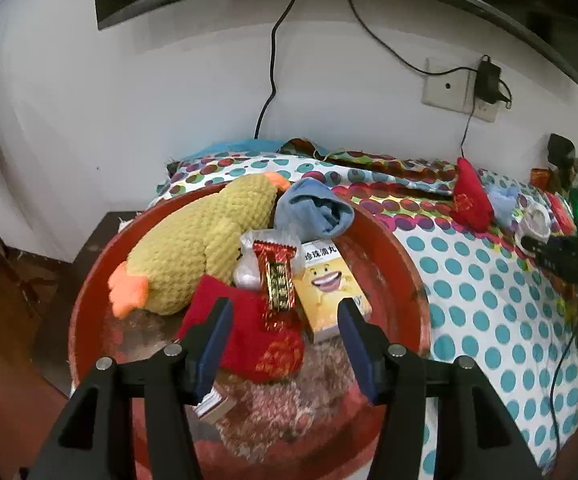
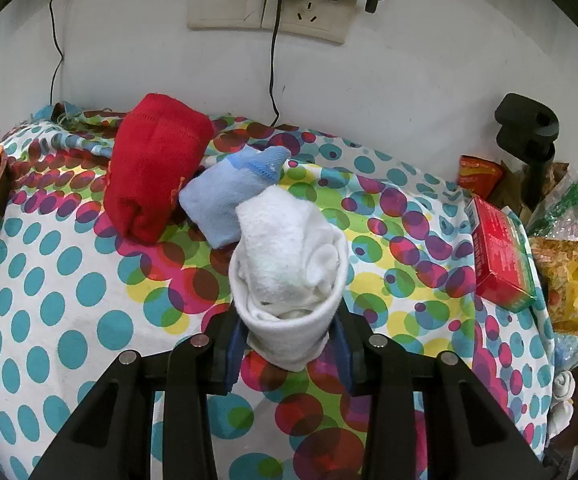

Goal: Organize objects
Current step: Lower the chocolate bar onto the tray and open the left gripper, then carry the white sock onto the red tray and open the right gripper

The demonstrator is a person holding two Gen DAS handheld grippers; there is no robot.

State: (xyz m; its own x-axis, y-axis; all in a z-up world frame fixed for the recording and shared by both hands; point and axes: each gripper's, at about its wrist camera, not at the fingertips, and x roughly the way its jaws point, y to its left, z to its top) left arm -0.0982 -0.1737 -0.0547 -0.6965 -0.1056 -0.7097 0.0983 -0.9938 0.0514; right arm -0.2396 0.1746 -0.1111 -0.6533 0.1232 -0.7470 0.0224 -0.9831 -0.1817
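Hovering over the red basin (image 1: pixel 405 264), the left claw (image 1: pixel 285 344) gapes wide and empty; the basin already holds a yellow plush duck (image 1: pixel 201 240), a blue sock roll (image 1: pixel 313 210), a red sock roll (image 1: pixel 249 336), a snack packet (image 1: pixel 277 280) and a yellow box (image 1: pixel 329 288).

In the right wrist view, the right claw (image 2: pixel 289 344) grips a white sock roll (image 2: pixel 289 264) above the spotted bedsheet (image 2: pixel 49 280), where a red sock bundle (image 2: pixel 153 168), a pale blue sock (image 2: pixel 229 192) and a red box (image 2: pixel 501 256) lie unsorted. I judge the job roughly half finished.

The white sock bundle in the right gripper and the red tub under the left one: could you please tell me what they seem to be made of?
The white sock bundle looks like soft terry-knit cotton: fuzzy, matte, rolled into its own cuff. The red tub appears to be hard plastic, with a smooth rim and a worn, whitish, scuffed floor.
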